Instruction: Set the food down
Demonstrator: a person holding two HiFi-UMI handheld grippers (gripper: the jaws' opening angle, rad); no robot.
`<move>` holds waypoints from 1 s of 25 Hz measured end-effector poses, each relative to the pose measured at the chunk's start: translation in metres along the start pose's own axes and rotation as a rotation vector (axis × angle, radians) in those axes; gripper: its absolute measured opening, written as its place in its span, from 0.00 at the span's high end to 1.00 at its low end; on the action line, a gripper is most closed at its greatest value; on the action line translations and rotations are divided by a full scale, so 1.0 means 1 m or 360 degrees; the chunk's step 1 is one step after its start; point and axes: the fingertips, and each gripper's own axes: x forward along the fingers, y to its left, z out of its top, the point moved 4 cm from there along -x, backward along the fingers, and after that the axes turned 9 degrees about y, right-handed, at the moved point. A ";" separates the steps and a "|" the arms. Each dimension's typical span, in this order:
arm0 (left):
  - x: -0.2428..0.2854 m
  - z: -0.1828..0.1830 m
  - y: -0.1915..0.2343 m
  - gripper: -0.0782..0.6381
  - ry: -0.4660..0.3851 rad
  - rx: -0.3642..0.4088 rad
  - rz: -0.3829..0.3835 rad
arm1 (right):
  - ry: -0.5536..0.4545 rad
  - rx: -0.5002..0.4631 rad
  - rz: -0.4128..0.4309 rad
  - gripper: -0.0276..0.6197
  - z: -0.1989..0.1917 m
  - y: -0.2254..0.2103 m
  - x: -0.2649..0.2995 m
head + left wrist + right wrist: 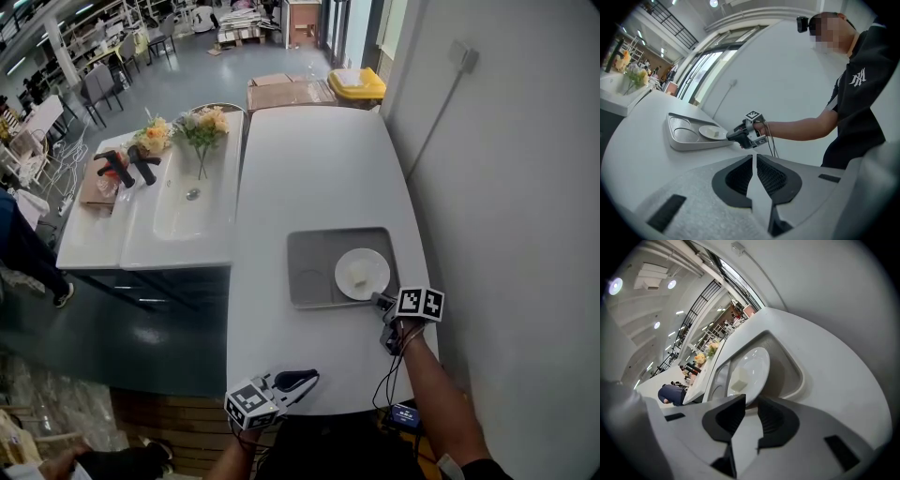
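Note:
A grey tray lies on the white table, and in its right half sits a white plate with a small pale piece of food. My right gripper is at the plate's near rim, by the tray's front right corner. In the right gripper view the jaws stand apart, with the rim of the plate just at their tips and the food beyond. My left gripper hovers at the table's front edge, shut and holding nothing, aimed towards the tray.
Left of the table stands a white washbasin with flowers and black taps. A white wall runs close along the table's right side. Cardboard boxes and a yellow bin sit beyond the far end.

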 end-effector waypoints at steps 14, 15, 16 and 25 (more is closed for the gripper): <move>-0.005 -0.010 -0.002 0.85 0.0007 -0.0026 0.0018 | 0.0056 -0.0346 -0.0240 0.83 0.007 0.003 0.000; -0.006 -0.010 -0.002 0.85 0.0006 -0.0027 0.0019 | 0.0050 -0.0325 -0.0221 0.83 0.006 0.003 0.000; -0.006 -0.009 -0.001 0.85 0.0005 -0.0026 0.0019 | 0.0045 -0.0306 -0.0205 0.83 0.006 0.002 0.000; 0.003 -0.002 0.007 0.85 -0.0025 -0.0048 -0.0046 | -0.0239 -0.0332 0.0229 0.90 0.009 0.020 -0.032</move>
